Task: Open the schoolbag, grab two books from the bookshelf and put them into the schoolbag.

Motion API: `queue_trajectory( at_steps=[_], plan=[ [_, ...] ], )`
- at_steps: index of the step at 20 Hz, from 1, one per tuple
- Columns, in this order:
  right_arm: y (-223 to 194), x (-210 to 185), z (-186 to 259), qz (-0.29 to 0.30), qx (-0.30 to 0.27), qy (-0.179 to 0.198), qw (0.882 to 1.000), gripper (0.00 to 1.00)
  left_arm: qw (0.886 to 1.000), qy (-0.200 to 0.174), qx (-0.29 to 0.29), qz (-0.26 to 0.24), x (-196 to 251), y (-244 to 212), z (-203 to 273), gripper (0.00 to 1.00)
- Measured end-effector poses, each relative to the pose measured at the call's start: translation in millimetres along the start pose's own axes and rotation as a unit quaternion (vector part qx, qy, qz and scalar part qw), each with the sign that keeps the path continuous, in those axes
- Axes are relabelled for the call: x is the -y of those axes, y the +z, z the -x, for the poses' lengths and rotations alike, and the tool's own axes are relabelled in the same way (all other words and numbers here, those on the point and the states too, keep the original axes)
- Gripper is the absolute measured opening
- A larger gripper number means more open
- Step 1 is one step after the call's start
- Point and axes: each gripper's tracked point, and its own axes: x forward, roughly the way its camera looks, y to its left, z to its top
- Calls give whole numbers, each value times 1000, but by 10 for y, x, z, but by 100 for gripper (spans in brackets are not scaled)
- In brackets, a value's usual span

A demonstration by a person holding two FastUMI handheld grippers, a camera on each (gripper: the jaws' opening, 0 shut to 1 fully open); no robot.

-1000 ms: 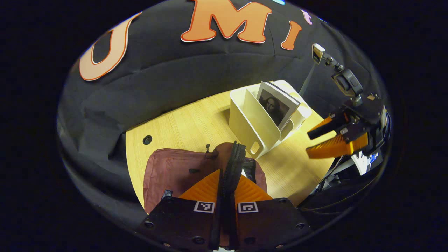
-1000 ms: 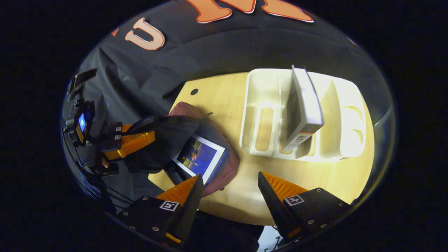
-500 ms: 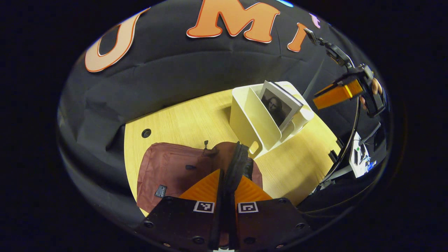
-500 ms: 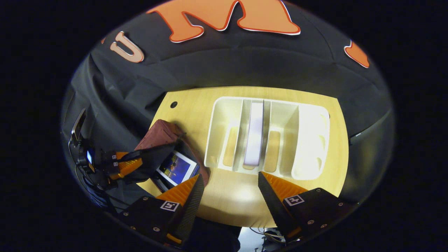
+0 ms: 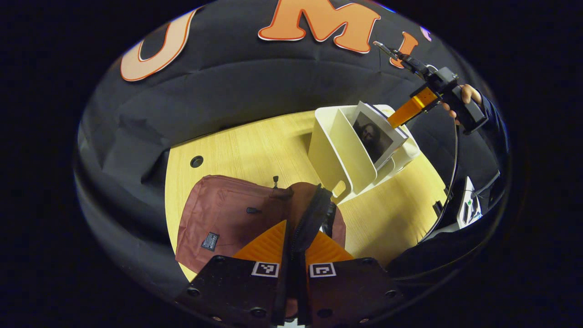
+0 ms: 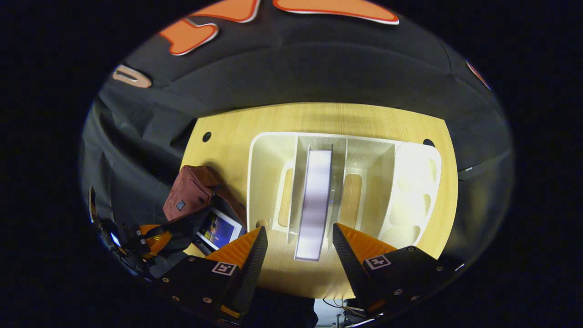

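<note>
One book sits in the open schoolbag, whose flap my left gripper pinches. My right gripper, fingers spread, straddles the second book in the bookshelf.

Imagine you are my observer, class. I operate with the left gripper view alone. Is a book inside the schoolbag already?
Observer: Yes. The right gripper view shows a blue book lying in the open schoolbag.
Operator: Is the right hand-held gripper open?
Observer: Open. The right hand-held gripper has one finger on either side of the white book. I cannot tell whether they touch it.
Operator: How does that book sit?
Observer: On edge between two dividers, near the middle of the shelf.
</note>
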Motion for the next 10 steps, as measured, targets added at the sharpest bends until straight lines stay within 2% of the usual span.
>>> queue_trajectory(
  at_steps=[3,4,5,6,7,8,10],
  plan=[
    [80,98,-236,-6,-25,-9,1000,80,1000,4,-7,12,-24,-13,-43,10],
    [104,132,-327,-7,-31,-15,999,92,1000,6,-9,15,-35,-20,-55,11],
    [98,146,-411,-7,-38,-20,999,75,1000,7,-13,19,-41,-21,-65,11],
    [112,156,-472,-9,-42,-24,999,71,1000,8,-15,19,-41,-18,-77,11],
    [128,153,-517,-9,-45,-25,999,55,1000,10,-17,20,-38,-24,-79,10],
    [145,152,-561,-9,-47,-26,999,65,1000,11,-19,18,-36,-23,-76,10],
    [136,176,-646,1,-52,-36,998,61,999,13,-22,20,-34,-33,-85,11]
  ],
)
